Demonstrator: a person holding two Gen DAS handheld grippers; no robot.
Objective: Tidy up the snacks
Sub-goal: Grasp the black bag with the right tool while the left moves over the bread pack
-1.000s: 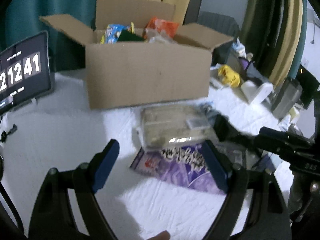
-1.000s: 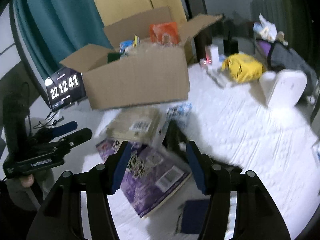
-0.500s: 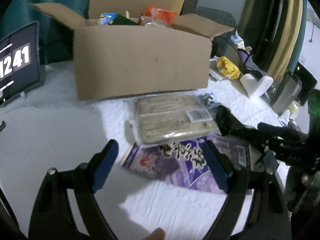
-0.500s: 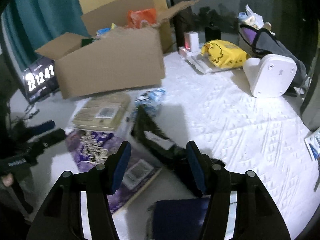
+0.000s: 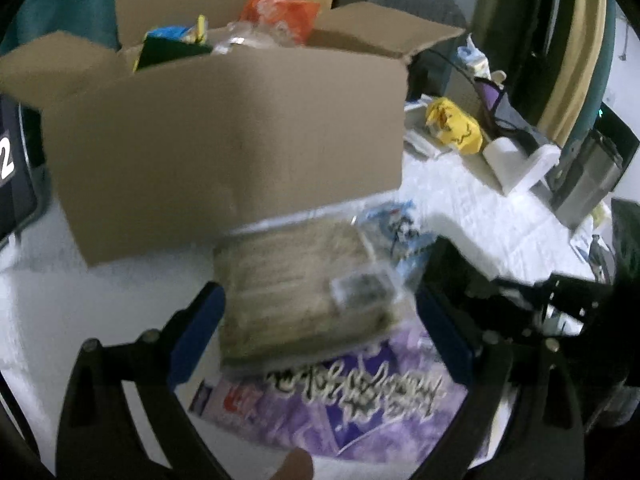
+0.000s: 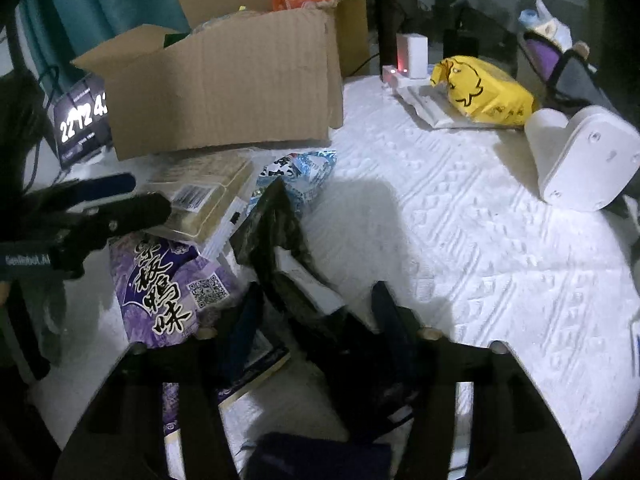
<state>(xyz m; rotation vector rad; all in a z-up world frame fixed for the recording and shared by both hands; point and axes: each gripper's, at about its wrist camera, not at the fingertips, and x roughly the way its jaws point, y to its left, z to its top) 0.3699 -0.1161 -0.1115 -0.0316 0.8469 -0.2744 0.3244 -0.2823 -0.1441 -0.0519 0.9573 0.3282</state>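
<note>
An open cardboard box (image 5: 224,140) holds several snack bags and also shows in the right wrist view (image 6: 224,92). In front of it a clear tan pack (image 5: 304,292) lies on a purple bag (image 5: 360,400). My left gripper (image 5: 320,340) is open, its jaws on either side of the tan pack's near end. In the right wrist view the tan pack (image 6: 200,196), the purple bag (image 6: 168,280), a blue-white packet (image 6: 304,168) and a black packet (image 6: 288,256) lie together. My right gripper (image 6: 320,332) is open with the black packet's near end between its jaws.
A white quilted cloth (image 6: 460,240) covers the table. At the back right stand a yellow bag (image 6: 484,92), a white device (image 6: 580,160) and a small white box (image 6: 412,56). A clock display (image 6: 82,120) stands left of the box. A dark blue item (image 6: 320,460) lies at the near edge.
My left gripper moved forward so its jaws flank the tan pack. My right gripper moved in closer over the black packet.
</note>
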